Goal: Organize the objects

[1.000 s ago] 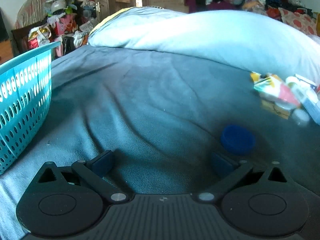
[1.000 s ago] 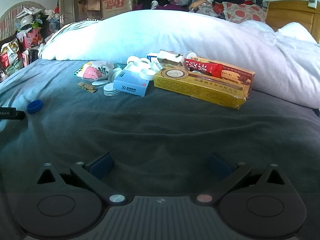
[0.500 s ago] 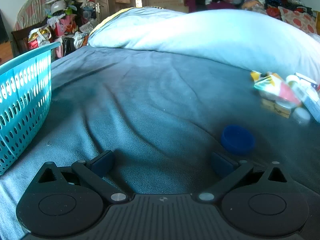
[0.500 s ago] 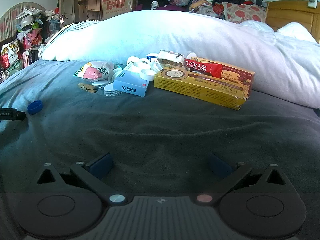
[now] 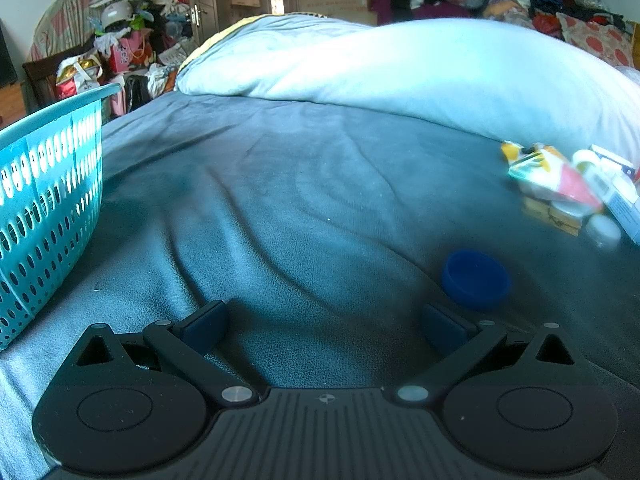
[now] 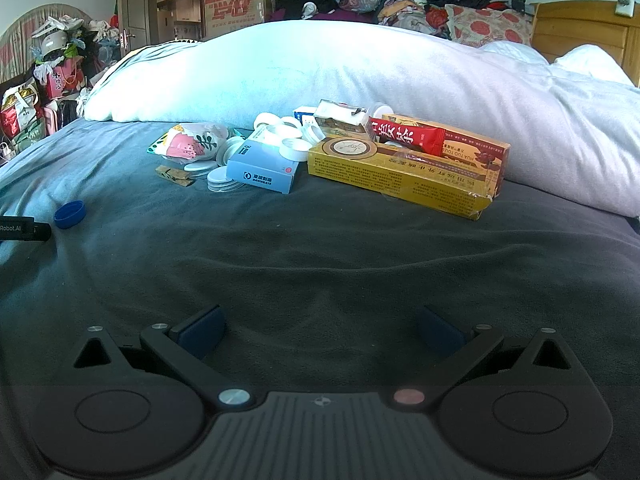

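Observation:
A blue bottle cap (image 5: 475,278) lies on the grey bedspread just ahead of my left gripper's right finger; it also shows far left as the blue cap (image 6: 70,214) in the right wrist view. My left gripper (image 5: 324,326) is open, nothing between its fingers. A turquoise basket (image 5: 44,200) stands to its left. My right gripper (image 6: 320,326) is open over bare blanket. Ahead of it lies a pile: a long yellow box (image 6: 400,176), a red box (image 6: 444,144), a light blue box (image 6: 262,166), white lids (image 6: 288,134), a floral pouch (image 6: 188,144) and a wooden clothespin (image 6: 174,174).
A large white duvet (image 6: 360,76) runs across the bed behind the pile. The tip of the left gripper (image 6: 24,229) shows at the right view's left edge. Cluttered bags and a door fill the far left; a wooden headboard (image 6: 580,30) stands at the right.

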`<state>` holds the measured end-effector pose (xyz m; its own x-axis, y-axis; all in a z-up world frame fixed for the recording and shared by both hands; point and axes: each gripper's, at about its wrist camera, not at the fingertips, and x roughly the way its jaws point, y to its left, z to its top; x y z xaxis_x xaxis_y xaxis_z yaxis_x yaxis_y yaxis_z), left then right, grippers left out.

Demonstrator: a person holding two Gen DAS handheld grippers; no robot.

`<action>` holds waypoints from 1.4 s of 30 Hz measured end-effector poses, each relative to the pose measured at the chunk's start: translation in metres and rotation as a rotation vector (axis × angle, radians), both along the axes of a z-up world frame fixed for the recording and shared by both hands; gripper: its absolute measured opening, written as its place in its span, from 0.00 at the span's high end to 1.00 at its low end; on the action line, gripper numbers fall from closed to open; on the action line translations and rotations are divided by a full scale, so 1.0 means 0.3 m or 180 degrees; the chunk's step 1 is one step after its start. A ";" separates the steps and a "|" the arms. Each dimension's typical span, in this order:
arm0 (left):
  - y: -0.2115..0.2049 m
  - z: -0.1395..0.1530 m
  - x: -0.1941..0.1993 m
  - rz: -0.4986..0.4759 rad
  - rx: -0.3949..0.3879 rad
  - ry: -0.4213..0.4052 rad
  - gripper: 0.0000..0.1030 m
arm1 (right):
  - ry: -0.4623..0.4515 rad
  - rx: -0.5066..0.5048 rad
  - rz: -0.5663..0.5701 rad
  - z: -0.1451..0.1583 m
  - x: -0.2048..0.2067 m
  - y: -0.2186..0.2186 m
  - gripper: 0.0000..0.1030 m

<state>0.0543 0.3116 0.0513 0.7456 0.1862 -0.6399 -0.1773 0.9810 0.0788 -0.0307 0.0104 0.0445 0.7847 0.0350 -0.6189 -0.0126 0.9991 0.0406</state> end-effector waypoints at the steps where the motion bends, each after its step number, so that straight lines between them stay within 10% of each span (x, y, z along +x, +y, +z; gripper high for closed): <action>1: 0.000 0.000 0.000 0.0000 0.0000 0.0000 0.00 | 0.0000 0.0000 0.0000 0.000 0.000 0.000 0.00; 31: -0.011 0.007 0.007 0.0034 0.0016 0.0099 0.00 | 0.0054 -0.0003 -0.0020 0.012 0.000 0.003 0.00; 42: -0.005 0.011 0.008 0.0017 0.0009 0.0173 0.00 | 0.0278 0.0036 -0.0619 0.021 0.028 0.063 0.00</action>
<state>0.0566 0.3101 0.0545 0.7087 0.1918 -0.6789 -0.1779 0.9798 0.0911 -0.0225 0.0293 0.0508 0.7207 -0.1046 -0.6853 0.1846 0.9818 0.0443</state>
